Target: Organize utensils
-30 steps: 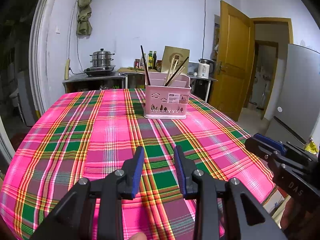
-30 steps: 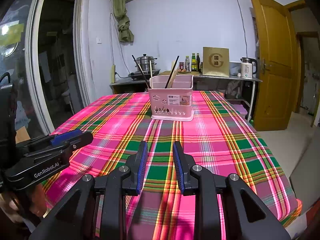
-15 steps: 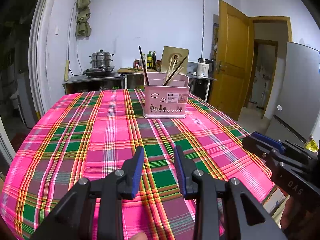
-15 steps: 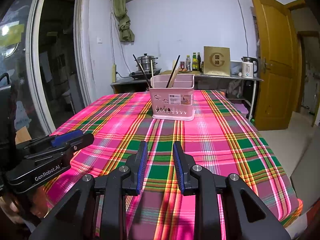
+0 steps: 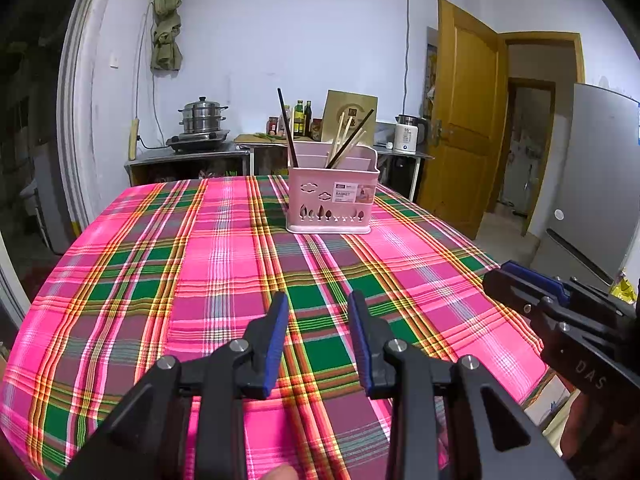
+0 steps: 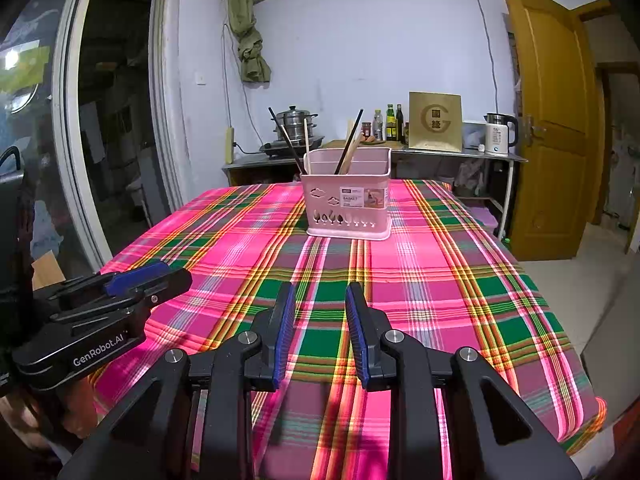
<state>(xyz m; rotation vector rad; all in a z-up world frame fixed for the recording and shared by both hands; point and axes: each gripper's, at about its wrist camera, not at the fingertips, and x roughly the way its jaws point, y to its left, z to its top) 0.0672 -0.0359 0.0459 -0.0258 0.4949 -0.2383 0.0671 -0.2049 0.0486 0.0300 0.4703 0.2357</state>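
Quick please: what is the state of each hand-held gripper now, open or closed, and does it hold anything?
Left hand-held gripper: open, nothing between the jaws, above the tablecloth.
Right hand-held gripper: open, holding nothing.

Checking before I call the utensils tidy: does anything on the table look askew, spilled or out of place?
Nothing is spilled or loose on the tablecloth. The pink basket stands upright, and the chopsticks are all inside it, though they lean at mixed angles, one dark one tilting away from the rest.
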